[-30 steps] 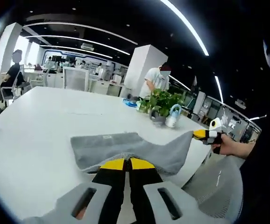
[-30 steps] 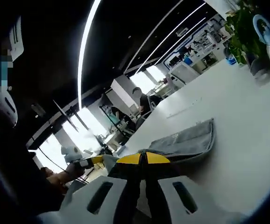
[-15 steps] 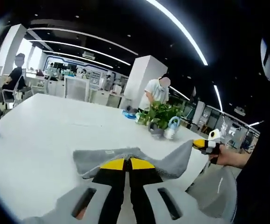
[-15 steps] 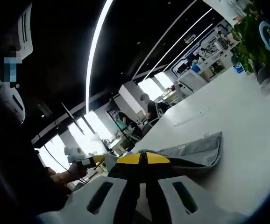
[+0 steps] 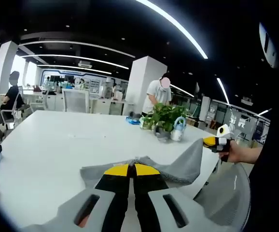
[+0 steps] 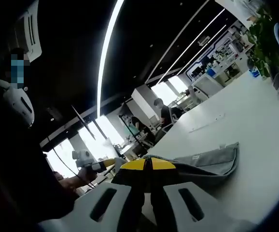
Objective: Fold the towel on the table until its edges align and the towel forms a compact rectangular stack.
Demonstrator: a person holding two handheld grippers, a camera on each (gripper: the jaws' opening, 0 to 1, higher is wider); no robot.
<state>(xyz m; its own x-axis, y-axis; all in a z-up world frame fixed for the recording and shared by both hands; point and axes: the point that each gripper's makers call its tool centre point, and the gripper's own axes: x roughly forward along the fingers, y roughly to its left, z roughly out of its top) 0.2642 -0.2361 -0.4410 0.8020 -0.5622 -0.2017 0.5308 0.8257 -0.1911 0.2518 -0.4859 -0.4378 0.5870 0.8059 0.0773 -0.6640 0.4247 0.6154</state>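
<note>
A grey towel (image 5: pixel 178 166) lies across the near part of the white table (image 5: pixel 48 145), its near edge lifted between both grippers. My left gripper (image 5: pixel 131 169) is shut on one near corner, its yellow-tipped jaws pressed together over the cloth. To the right, the other gripper (image 5: pixel 213 141), held in a hand, pinches the opposite corner higher up. In the right gripper view the towel (image 6: pixel 212 160) stretches away over the table (image 6: pixel 255 125), and my right gripper (image 6: pixel 146 164) is shut on its corner. The left gripper (image 6: pixel 103 164) shows at the left, holding the far corner.
A potted plant (image 5: pixel 164 116) and a small spray bottle (image 5: pixel 178 130) stand at the table's far right. A person (image 5: pixel 157 94) stands behind them; another sits far left (image 5: pixel 6 99). A mesh chair (image 5: pixel 224 198) is at the near right. The far table is bare.
Both grippers have risen with the towel's near corners. The lifted edge hangs higher and less of the towel lies flat on the table. Both views have tilted upward.
</note>
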